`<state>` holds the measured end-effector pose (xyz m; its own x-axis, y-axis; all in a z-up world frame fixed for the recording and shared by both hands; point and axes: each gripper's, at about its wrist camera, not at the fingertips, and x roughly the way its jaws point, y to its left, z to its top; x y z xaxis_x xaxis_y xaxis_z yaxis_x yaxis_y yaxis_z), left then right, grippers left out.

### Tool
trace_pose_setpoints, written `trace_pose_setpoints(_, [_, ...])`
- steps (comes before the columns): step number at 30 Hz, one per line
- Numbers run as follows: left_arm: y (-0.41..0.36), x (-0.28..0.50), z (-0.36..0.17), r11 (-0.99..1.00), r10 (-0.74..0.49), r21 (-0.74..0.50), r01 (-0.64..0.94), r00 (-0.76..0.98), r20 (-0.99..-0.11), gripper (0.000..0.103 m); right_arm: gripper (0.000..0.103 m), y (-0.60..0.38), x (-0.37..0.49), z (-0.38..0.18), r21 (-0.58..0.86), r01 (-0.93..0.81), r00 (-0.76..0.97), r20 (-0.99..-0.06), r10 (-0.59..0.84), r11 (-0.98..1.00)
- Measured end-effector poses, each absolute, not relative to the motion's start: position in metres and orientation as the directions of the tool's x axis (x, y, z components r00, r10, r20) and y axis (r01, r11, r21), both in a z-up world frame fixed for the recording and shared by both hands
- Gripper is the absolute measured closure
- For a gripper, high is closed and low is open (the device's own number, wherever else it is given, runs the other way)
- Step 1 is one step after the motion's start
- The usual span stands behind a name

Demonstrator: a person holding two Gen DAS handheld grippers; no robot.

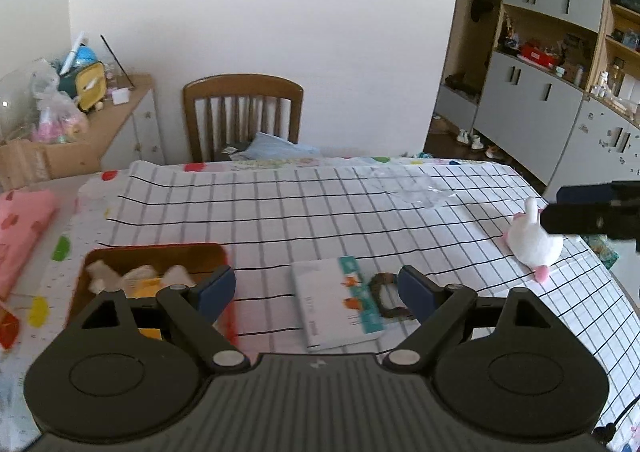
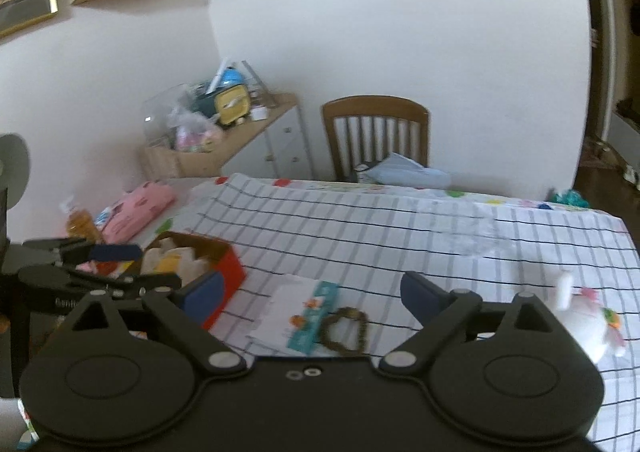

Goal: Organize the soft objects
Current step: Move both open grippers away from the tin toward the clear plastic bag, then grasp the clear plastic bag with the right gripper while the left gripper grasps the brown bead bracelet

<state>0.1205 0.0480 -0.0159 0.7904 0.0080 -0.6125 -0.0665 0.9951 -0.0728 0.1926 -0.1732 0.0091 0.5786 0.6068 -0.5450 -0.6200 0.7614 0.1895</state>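
A red-orange box (image 1: 120, 252) holding soft toys, white and yellow (image 1: 140, 278), stands on the checked tablecloth at the left; it also shows in the right wrist view (image 2: 226, 272). A white plush rabbit (image 1: 534, 240) with pink feet lies at the table's right side, and at the right edge of the right wrist view (image 2: 588, 326). My left gripper (image 1: 316, 290) is open and empty, above the table beside the box. My right gripper (image 2: 316, 294) is open and empty; it shows in the left wrist view (image 1: 588, 217) close to the rabbit.
A small white and teal booklet (image 1: 338, 302) and a dark bead bracelet (image 1: 386, 296) lie between the box and the rabbit. Clear crumpled plastic (image 1: 416, 187) lies further back. A pink folded cloth (image 1: 22, 228) is at the left. A wooden chair (image 1: 242, 113) stands behind the table.
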Motion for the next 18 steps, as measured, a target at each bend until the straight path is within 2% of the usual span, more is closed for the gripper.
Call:
trace_pose_setpoints(11, [0.003, 0.16, -0.046, 0.993, -0.08, -0.115, 0.007, 0.766, -0.637, 0.014, 0.008, -0.2, 0.264, 0.009, 0.19, -0.545, 0.612, -0.575, 0.542, 0.817])
trace_pose_setpoints(18, [-0.022, 0.181, -0.07, 0.996, -0.072, -0.09, 0.017, 0.755, -0.652, 0.014, 0.008, -0.2, 0.323, 0.002, 0.203, -0.498, 0.612, -0.607, 0.507, 0.843])
